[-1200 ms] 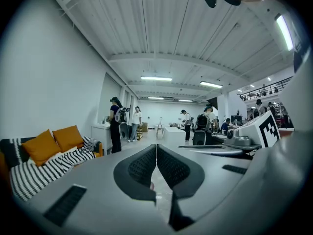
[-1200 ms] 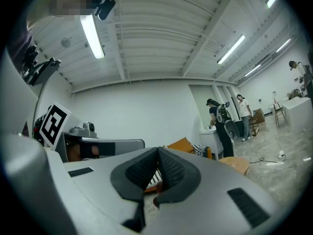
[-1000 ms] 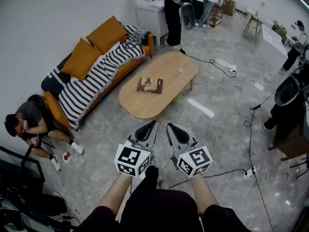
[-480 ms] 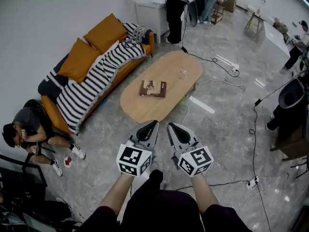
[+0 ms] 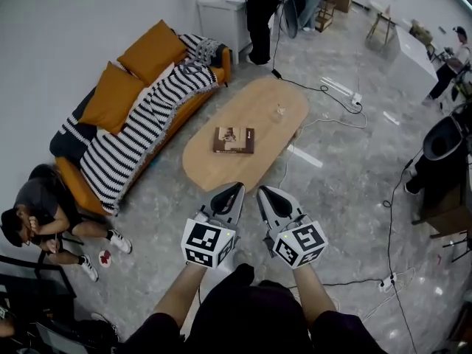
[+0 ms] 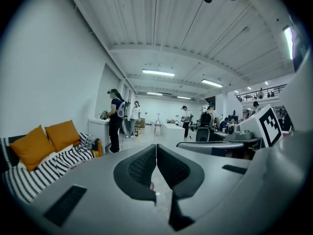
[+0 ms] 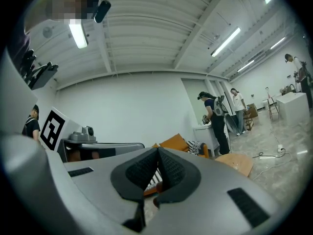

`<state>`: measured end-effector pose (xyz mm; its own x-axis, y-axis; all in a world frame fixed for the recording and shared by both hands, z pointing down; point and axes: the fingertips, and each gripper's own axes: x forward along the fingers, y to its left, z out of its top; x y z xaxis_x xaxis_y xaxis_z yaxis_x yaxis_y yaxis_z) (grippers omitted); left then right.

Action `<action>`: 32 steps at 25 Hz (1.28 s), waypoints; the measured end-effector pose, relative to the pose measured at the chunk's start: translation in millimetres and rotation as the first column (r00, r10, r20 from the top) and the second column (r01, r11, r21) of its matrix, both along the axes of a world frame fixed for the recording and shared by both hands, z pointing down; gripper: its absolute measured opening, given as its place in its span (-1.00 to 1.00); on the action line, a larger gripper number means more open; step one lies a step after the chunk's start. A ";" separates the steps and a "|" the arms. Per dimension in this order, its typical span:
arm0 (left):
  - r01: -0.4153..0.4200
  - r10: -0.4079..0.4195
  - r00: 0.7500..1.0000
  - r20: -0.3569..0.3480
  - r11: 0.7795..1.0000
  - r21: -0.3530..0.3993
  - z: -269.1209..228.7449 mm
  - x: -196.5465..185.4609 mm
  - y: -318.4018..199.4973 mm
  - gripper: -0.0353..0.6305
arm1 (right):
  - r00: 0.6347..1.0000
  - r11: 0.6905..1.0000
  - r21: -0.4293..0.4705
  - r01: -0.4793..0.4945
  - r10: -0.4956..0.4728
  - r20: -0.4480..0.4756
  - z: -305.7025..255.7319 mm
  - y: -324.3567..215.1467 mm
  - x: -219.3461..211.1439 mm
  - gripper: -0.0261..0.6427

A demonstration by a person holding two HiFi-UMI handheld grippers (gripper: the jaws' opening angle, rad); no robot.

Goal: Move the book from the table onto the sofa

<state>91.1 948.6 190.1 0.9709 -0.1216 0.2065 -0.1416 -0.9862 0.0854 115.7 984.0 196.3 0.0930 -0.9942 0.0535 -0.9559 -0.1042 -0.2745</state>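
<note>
Brown cover, count one: the book (image 5: 234, 139) lies flat near the middle of the oval wooden counter (image 5: 254, 94), not on the sofa. One small clear item (image 5: 279, 111) stands on the same counter, apart from the book towards the far end; cannot tell what it is.

The orange sofa (image 5: 190, 100) runs along the counter's left side, with a strip of floor between them. It carries two orange cushions, the far cushion (image 5: 151, 48) and the near cushion (image 5: 110, 96), and one black-and-white striped blanket (image 5: 140, 135) draped over the seat.

There are two grippers, side by side, short of the counter's near end and pointing towards it.
- Left gripper (image 5: 227, 196): jaws clenched, pads meeting, nothing between.
- Right gripper (image 5: 269, 196): jaws clenched, empty.

One seated person (image 5: 44, 212) is on the floor at the sofa's near end. One standing person (image 5: 258, 13) is beside a white cabinet (image 5: 217, 13) past its far end.
</note>
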 end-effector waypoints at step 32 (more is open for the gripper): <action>0.062 -0.058 0.996 0.060 0.996 -0.067 43.1 145.5 -166.8 -0.84 | 0.998 0.999 -0.040 0.036 -0.033 0.058 36.6 -168.8 156.2 -0.85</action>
